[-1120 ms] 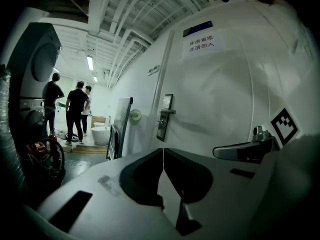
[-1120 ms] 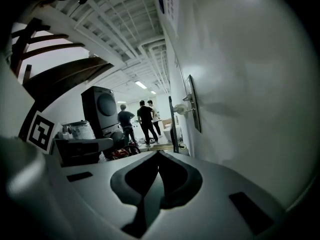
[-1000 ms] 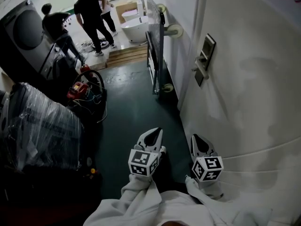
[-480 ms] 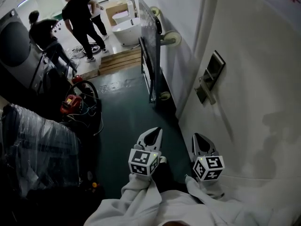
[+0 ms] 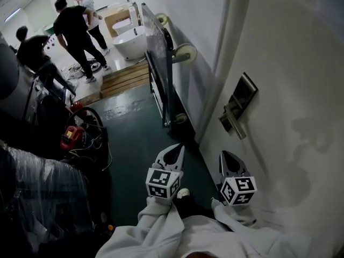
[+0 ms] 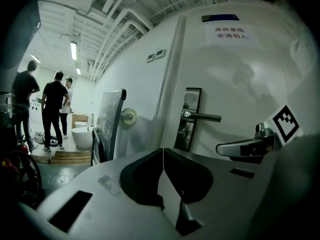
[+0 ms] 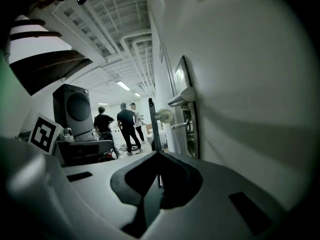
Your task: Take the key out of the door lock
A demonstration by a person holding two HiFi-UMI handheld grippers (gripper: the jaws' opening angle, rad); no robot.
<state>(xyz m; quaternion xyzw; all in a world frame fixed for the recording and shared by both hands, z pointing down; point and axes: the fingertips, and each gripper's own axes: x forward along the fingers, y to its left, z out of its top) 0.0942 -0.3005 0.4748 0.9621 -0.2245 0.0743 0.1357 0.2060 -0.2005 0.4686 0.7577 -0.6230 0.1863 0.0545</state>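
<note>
The white door (image 5: 279, 117) fills the right side of the head view. On it sits a dark metal lock plate (image 5: 241, 102) with a lever handle (image 5: 230, 118). The left gripper view shows the plate (image 6: 190, 115) and lever (image 6: 204, 116), with a small key (image 6: 183, 132) sticking out below the lever. In the right gripper view the key (image 7: 181, 125) juts from the plate (image 7: 188, 115). My left gripper (image 5: 174, 152) and right gripper (image 5: 228, 158) hang side by side short of the lock, both shut and empty. Their jaws meet in both gripper views (image 6: 163, 151) (image 7: 159, 155).
A dark panel on a wheeled cart (image 5: 159, 63) leans along the wall beyond the door. Three people (image 5: 72, 28) stand at the back near a white bathtub (image 5: 129, 43) and a wooden platform (image 5: 122, 79). A plastic-wrapped bundle (image 5: 43, 192) and a red tool (image 5: 71, 136) lie left.
Both grippers have travelled forward along the door, still shut. The lock plate has come nearer and sits lower in the head view; the people and cart have shifted left.
</note>
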